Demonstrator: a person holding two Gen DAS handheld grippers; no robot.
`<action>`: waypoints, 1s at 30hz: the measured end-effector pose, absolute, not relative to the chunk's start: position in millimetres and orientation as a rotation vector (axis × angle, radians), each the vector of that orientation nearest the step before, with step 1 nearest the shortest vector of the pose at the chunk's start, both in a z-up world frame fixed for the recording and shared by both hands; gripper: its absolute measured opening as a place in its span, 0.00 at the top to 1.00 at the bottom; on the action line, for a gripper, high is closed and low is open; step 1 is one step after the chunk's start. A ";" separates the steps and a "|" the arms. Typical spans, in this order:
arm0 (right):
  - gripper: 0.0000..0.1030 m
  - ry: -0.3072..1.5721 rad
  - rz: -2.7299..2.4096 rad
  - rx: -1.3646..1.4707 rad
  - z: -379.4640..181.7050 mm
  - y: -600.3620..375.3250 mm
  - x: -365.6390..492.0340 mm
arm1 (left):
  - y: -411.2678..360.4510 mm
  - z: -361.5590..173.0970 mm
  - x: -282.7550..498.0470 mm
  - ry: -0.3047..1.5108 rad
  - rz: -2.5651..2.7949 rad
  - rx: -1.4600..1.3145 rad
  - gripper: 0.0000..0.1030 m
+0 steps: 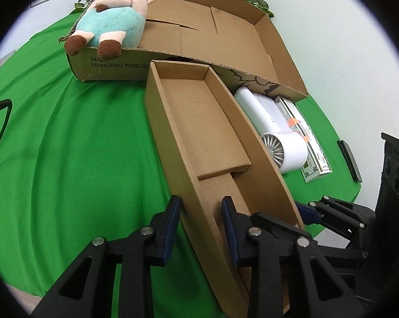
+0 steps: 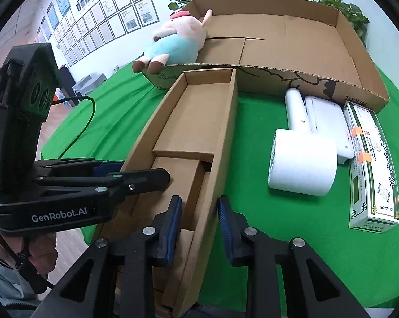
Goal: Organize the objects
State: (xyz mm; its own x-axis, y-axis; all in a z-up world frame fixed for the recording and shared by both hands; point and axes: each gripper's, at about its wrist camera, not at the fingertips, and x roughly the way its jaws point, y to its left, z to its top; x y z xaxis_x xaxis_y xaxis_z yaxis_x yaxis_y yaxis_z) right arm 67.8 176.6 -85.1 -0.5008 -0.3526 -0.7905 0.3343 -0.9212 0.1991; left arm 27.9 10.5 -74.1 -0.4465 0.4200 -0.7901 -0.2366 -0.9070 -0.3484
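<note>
Gripping both long walls of the narrow brown cardboard tray (image 2: 199, 132) at its near end. My left gripper (image 1: 200, 212) straddles the left wall, jaws narrow, pads seemingly on the card. My right gripper (image 2: 198, 212) straddles the right wall likewise, closed on it. No earlier view to compare.

Key relation: tray's long axis runs straight away from both grippers, its far end just short of the large shallow cardboard box (image 2: 345, 61) at the far edge of the green-covered table (image 2: 252, 251). Neither hand nearer; both at the same end.

Surroundings: pink plush pig in blue clothes (image 2: 178, 45) lies over the big box's left corner. Right of the tray, near but apart: white hair dryer (image 2: 302, 159), flat white device (image 2: 329, 122), green-and-white carton (image 2: 371, 172).

Judgement: any sideways swing right risks the dryer.
</note>
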 end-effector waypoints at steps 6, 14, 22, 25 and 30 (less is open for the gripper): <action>0.74 -0.038 -2.450 1.266 -84.5 175.8 71.4 | 12.7 -69.1 30.1 -0.247 2.387 -1.353 0.72; 0.75 -0.075 -2.509 1.170 -66.4 181.0 82.3 | 14.3 -44.0 39.9 -0.221 2.442 -1.246 0.73; 0.75 -0.091 -2.591 1.043 -42.5 183.8 84.8 | 19.2 -14.4 38.2 -0.181 2.507 -1.125 0.75; 0.75 -0.101 -2.616 0.996 -32.5 185.6 82.4 | 22.8 -2.3 35.4 -0.160 2.529 -1.074 0.76; 0.75 -0.131 -2.660 0.895 -14.6 190.1 76.4 | 25.4 19.8 28.1 -0.139 2.564 -0.979 0.76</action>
State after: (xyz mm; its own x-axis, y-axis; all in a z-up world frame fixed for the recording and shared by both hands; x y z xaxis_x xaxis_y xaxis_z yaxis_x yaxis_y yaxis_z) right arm 76.4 190.1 -14.6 -0.7479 -0.3372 -0.5718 0.2796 -0.9413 0.1894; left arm 28.1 25.4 19.8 -0.6793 0.3925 -0.6201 -0.3230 -0.9186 -0.2276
